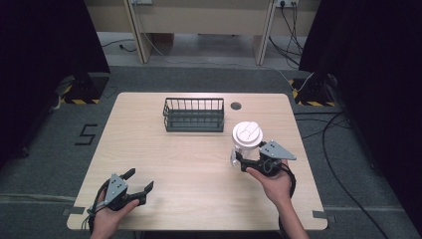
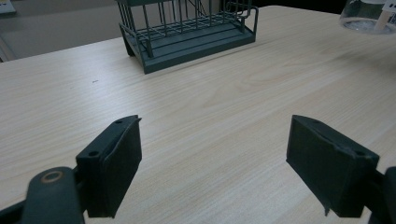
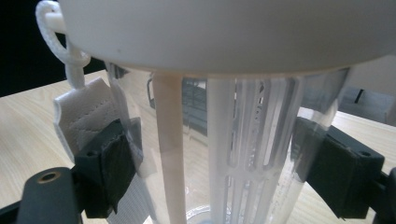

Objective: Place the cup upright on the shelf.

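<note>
The clear bottle [image 1: 247, 142] with its white lid [image 1: 247, 133] sits upright between the jaws of the right hand-held gripper [image 1: 244, 162], over the right half of the bench [image 1: 199, 169], in front of and to the right of the dark wire basket [image 1: 193, 114]. In the right gripper view the two black pads press on opposite sides of the transparent wall [image 3: 261, 154], jaws spread wide around its body, just under the lid; a white cord and fabric tab [image 3: 86, 116] hang by one pad. Whether the base touches the bench I cannot tell.

If the basket is the goal, the carry likely goes best with the bottle kept vertical, raised enough to pass the basket's rim, and the grip held steady, since smooth plastic may slip. The dangling tab could snag on the wires.

The left hand-held gripper [image 1: 137, 186] rests at the near left edge, jaws wide apart and empty.
</note>
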Motion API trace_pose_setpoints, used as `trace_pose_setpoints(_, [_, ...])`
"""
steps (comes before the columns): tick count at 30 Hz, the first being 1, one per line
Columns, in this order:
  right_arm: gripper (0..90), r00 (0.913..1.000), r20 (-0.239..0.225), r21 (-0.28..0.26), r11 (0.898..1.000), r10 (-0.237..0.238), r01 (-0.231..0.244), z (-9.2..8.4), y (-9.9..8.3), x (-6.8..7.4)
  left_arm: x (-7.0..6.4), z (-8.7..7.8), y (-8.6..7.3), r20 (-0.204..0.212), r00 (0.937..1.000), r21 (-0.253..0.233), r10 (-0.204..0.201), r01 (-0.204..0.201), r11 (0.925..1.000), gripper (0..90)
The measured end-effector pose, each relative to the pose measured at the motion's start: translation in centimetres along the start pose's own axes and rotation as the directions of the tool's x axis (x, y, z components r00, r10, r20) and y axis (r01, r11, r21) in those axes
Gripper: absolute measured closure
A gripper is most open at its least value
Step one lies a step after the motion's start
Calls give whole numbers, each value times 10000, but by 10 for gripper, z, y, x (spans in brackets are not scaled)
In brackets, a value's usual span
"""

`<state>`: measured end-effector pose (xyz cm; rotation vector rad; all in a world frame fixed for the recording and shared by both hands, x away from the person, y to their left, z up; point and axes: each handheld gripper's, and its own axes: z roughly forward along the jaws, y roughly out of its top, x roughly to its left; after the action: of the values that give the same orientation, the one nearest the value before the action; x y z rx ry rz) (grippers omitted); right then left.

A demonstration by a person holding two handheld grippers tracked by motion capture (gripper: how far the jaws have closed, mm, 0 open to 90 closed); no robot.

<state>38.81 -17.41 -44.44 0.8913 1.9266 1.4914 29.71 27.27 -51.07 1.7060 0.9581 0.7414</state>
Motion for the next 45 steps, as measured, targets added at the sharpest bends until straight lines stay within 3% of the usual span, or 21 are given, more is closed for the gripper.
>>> trace_pose_setpoints(45, [175,10000,65,-91,9999,47,-47,51,30,8,-1,0,1,125,9999,-30,36,-36,10000,176])
